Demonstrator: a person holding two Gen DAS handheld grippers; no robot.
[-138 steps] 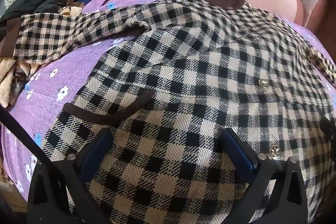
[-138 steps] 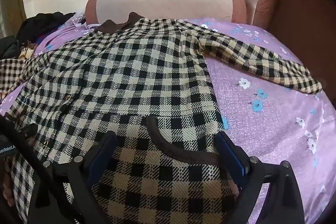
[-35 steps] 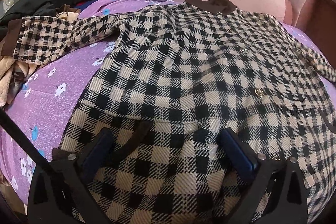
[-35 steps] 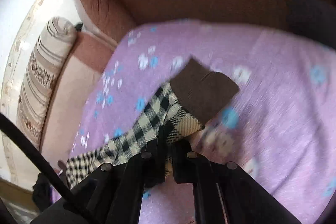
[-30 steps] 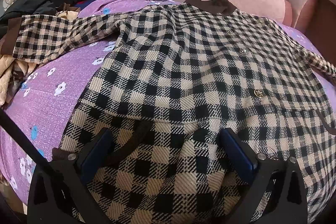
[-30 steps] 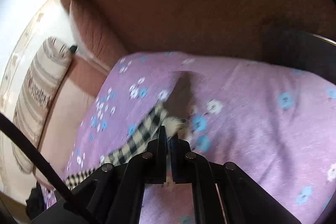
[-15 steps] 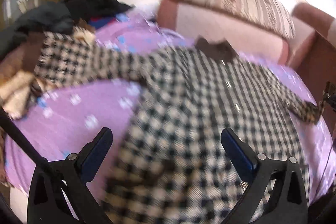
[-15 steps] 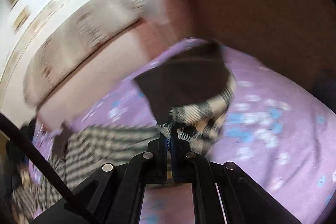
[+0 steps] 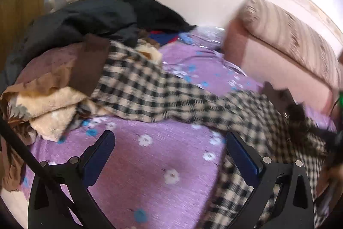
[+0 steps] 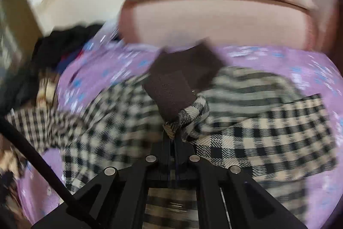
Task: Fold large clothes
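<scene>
The shirt (image 10: 268,138) is black-and-cream checked with a brown cuff (image 10: 169,89); the bedsheet (image 9: 150,164) is purple with white and blue flowers.

I pulled the sleeve (image 10: 188,113) across onto the checked coat (image 10: 111,121) with my right gripper (image 10: 173,138). My left gripper (image 9: 169,156) lifted off the coat.

Lighting: bright, even daylight; soft shadows. Quality: heavy motion blur in both views, strongest toward the fisheye-bent, dark-vignetted edges.
</scene>
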